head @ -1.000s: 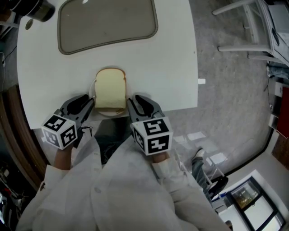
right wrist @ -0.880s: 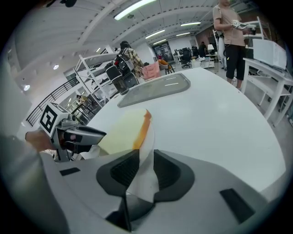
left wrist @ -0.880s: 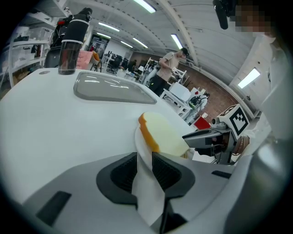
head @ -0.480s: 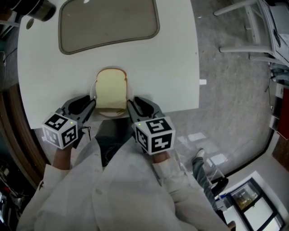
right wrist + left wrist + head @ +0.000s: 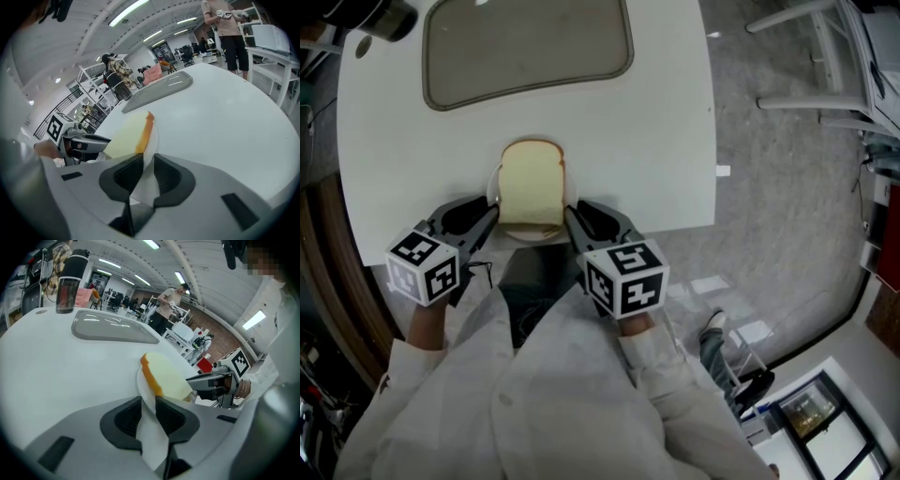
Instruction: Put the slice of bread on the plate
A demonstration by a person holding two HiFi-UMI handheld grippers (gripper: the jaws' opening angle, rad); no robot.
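Left gripper view: fingers [image 5: 125, 417] pinch plate [image 5: 151, 437] rim, unclear in head view.

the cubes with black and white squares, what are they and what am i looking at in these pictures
Those cubes are markers fixed on two hand-held tools, the left gripper and the right gripper; no robot here, a person holds one in each hand. One picture is from a camera on the person's head, looking down; the other two are from cameras riding on each gripper, looking along its jaws. On the white table is a grey tray; nearer the person, a white plate carries the slice of bread. Both grippers are shut on the plate's rim, from opposite sides.
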